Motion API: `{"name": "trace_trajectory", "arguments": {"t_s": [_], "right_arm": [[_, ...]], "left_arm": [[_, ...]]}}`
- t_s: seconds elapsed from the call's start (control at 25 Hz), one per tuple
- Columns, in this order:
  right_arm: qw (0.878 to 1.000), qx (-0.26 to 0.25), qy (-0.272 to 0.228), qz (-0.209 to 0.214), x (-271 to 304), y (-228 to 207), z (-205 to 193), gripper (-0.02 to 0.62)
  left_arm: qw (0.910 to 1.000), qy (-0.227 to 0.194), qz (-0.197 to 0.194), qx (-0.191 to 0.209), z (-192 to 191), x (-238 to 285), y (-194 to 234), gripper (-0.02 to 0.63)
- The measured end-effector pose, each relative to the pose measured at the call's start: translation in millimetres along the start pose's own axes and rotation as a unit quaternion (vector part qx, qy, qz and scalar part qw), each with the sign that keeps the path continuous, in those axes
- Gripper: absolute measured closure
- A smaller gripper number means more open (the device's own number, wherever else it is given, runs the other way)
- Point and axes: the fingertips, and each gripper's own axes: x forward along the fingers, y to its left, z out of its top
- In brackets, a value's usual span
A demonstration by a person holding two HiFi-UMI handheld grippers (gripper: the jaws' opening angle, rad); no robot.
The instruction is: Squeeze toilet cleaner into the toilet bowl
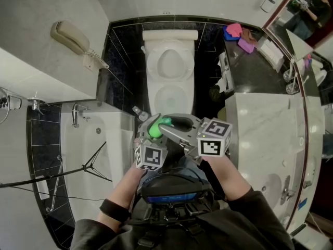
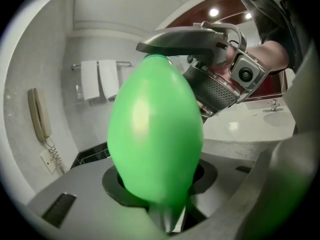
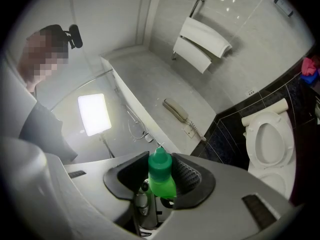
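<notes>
While the toilet cleaner bottle is being held up close to the person's chest, well apart from the toilet bowl, the task is being judged as barely begun. The bottle's green body is being clamped by the left gripper, whose jaws are being kept partly closed against its bulging sides in the left gripper view. The cap is being pinched by the right gripper, with the ribbed pads being pressed on either side of the green top (the pointed nozzle tip is being left clear above them). The bottle is thus being shared between both tongs, and neither is being left empty. From this grip, the cap end is probably being opened or readied, though whether it is being turned cannot be told. No cleaner is being seen in the bowl, and its opening appears uncovered in the right gripper view, so nothing is being blocked there. What is being left to do, as a judgement, is nearly everything. The cap is to be freed, the bottle is to be carried forward over the bowl and tipped nozzle down, and its body is to be squeezed until cleaner is being run around the inside.
</notes>
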Motion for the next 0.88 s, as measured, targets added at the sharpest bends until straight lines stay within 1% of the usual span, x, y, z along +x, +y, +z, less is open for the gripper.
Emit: {"name": "trace_trajectory", "arguments": {"t_s": [0.08, 0.16, 0.28, 0.32, 0.36, 0.4, 0.48, 0.52, 0.56, 0.64, 0.68, 0.76, 0.84, 0.88], "right_arm": [[1.000, 0.001, 0.002, -0.001, 0.6, -0.3, -2.4, 0.439], [1.000, -0.001, -0.001, 0.000, 1.2, 0.2, -2.6, 0.433], [1.000, -0.017, -0.009, -0.002, 1.5, 1.8, -0.5, 0.422], [1.000, -0.026, -0.012, 0.000, 2.0, 3.2, 0.2, 0.374], [0.999, -0.035, -0.016, 0.005, 2.3, 5.3, 1.1, 0.354], [0.999, -0.046, -0.023, 0.012, 1.8, 8.0, 2.7, 0.348], [0.996, -0.073, -0.040, 0.030, -2.1, 13.8, 8.3, 0.330], [0.994, -0.089, -0.048, 0.040, -4.9, 16.5, 11.3, 0.308], [0.992, -0.105, -0.055, 0.051, -7.8, 19.5, 14.0, 0.307], [0.986, -0.135, -0.062, 0.077, -13.3, 27.3, 18.4, 0.285], [0.983, -0.148, -0.065, 0.092, -15.9, 32.4, 20.9, 0.285], [0.977, -0.160, -0.071, 0.124, -20.9, 46.2, 27.9, 0.285], [0.971, -0.165, -0.073, 0.157, -25.7, 62.1, 34.3, 0.285], [0.967, -0.175, -0.075, 0.170, -28.2, 67.7, 36.6, 0.285]], "left_arm": [[1.0000, 0.001, 0.000, -0.002, 0.0, -1.2, 0.2, 0.425], [0.9999, 0.000, -0.001, -0.014, 6.9, -3.1, 1.7, 0.425], [0.9996, -0.001, -0.023, -0.019, 3.0, -3.1, -2.7, 0.425], [0.9992, -0.002, -0.032, -0.022, 2.5, -3.5, -4.3, 0.425], [0.9986, -0.004, -0.044, -0.027, 4.3, -4.4, -5.9, 0.425], [0.9976, -0.008, -0.061, -0.032, 9.3, -5.6, -7.9, 0.425], [0.9932, -0.022, -0.108, -0.038, 24.2, -9.3, -13.8, 0.425], [0.9894, -0.028, -0.136, -0.043, 30.4, -12.2, -18.0, 0.425], [0.9841, -0.034, -0.167, -0.049, 35.9, -16.1, -22.7, 0.425], [0.9697, -0.048, -0.231, -0.064, 47.4, -26.3, -31.8, 0.425], [0.9616, -0.053, -0.259, -0.072, 53.9, -31.7, -35.4, 0.425], [0.9470, -0.060, -0.304, -0.083, 66.3, -41.1, -40.2, 0.425], [0.9319, -0.069, -0.347, -0.081, 74.3, -49.0, -44.6, 0.424], [0.9236, -0.071, -0.366, -0.087, 79.2, -53.0, -46.5, 0.423]]}}
